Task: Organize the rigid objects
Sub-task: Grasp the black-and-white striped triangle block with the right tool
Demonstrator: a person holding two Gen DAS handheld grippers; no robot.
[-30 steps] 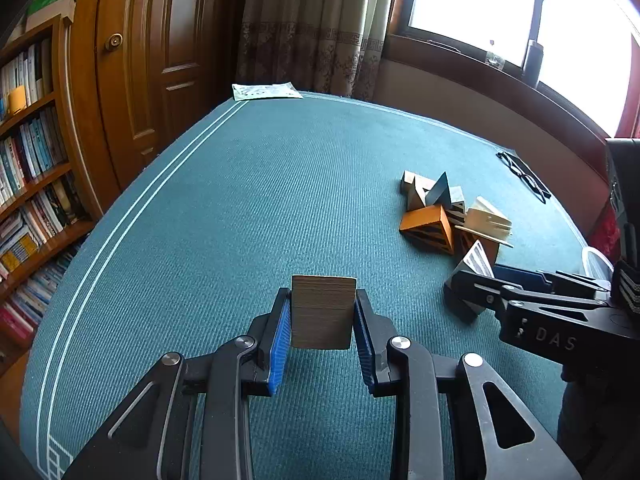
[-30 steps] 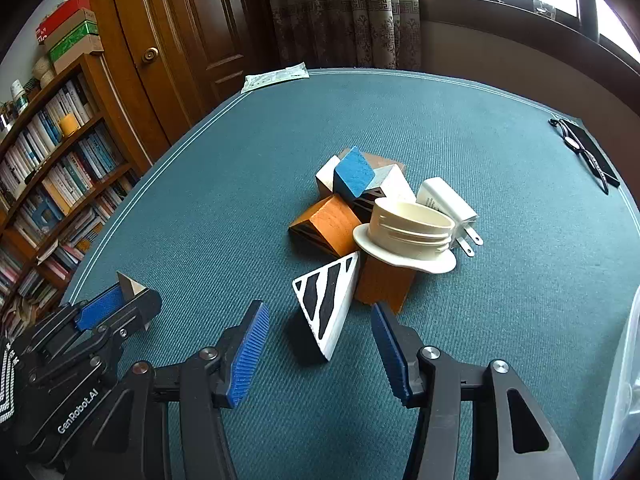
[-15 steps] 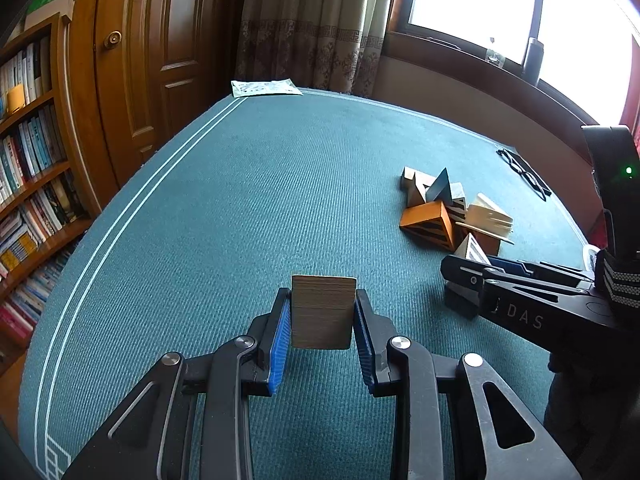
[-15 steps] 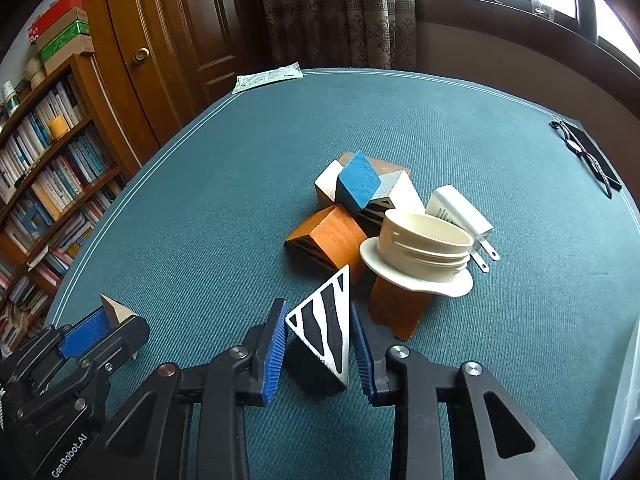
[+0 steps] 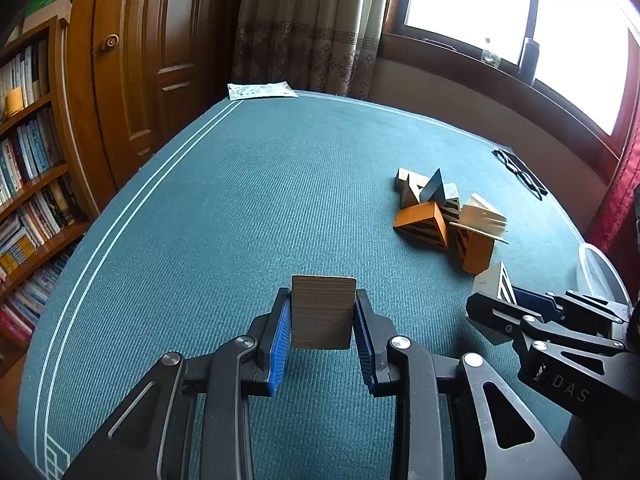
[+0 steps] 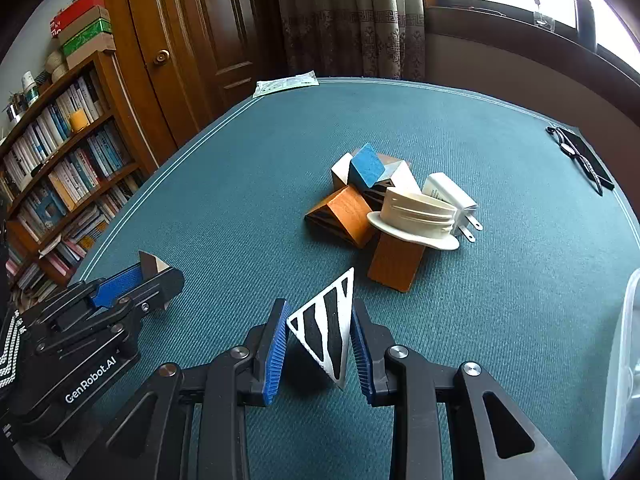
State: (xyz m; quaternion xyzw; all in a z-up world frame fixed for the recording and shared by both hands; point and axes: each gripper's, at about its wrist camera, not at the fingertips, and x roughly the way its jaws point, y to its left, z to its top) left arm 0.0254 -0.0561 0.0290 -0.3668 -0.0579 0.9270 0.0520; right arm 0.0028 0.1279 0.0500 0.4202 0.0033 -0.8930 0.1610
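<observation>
Left claw (image 5: 323, 322): closed on a plain wooden block (image 5: 323, 312), both blue pads flat against its sides; block is held clear above the surface (image 5: 240, 200).
Right claw (image 6: 320, 336): closed on a striped wedge (image 6: 326, 328), black-and-white triangular face toward the camera, pads bearing on its two flanks.
Pile (image 6: 384, 208): remaining pieces sit mid-surface, well apart from both claws. Two orange blocks, a blue-faced block, a white charger and a cream flanged ring (image 6: 416, 220) lie heaped and touching.
Risk, wedge grip: judged the weak point. The triangle narrows to a tip below the pads; if its flanks taper, it could squeeze out or pivot.
Risk, pile: the ring rests tilted on the upright orange block (image 6: 396, 264); a pass close by could knock it off and scatter the heap.
Risk, claws: the two stand side by side; converging on one drop spot could make them collide.
Clear container (image 6: 624, 360): only its edge shows at right, contents not visible.
</observation>
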